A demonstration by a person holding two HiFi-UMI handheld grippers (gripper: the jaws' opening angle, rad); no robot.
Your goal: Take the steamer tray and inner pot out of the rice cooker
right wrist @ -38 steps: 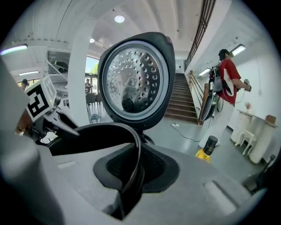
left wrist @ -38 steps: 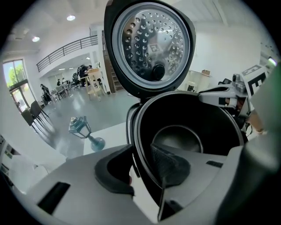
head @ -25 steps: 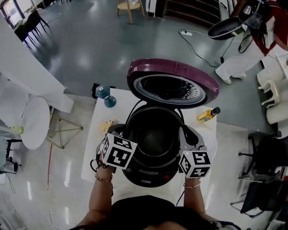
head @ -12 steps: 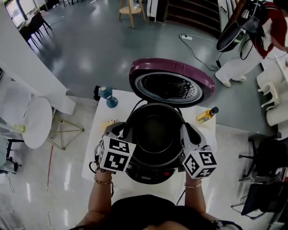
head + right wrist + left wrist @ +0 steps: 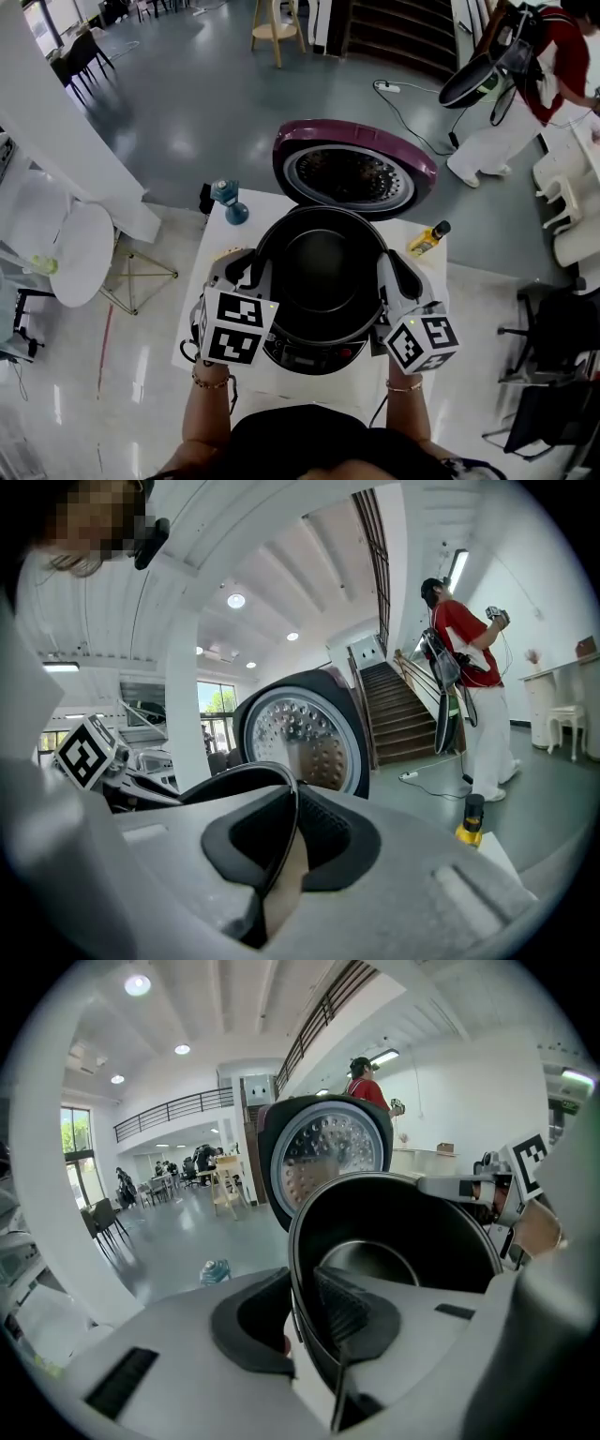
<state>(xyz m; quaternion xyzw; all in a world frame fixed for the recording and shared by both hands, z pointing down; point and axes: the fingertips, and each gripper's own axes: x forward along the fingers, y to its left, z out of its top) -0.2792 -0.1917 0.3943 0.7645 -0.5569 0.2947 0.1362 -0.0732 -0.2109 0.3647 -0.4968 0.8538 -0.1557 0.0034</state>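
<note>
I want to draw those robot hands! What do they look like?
The left claw and right claw are pale grey plastic with dark ribbed pads. Each carries a white cube with black square markers. Thin bracelets circle both wrists.

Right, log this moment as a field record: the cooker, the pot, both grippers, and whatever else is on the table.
rice cooker: on the white table, lid swung open on the far side
inner pot: black, looks empty, held over the cooker by its rim
left gripper: shut on the pot's left rim
right gripper: shut on the pot's right rim
blue bottle: far left corner of the table
yellow bottle: dark cap, upright near the far right corner
</note>
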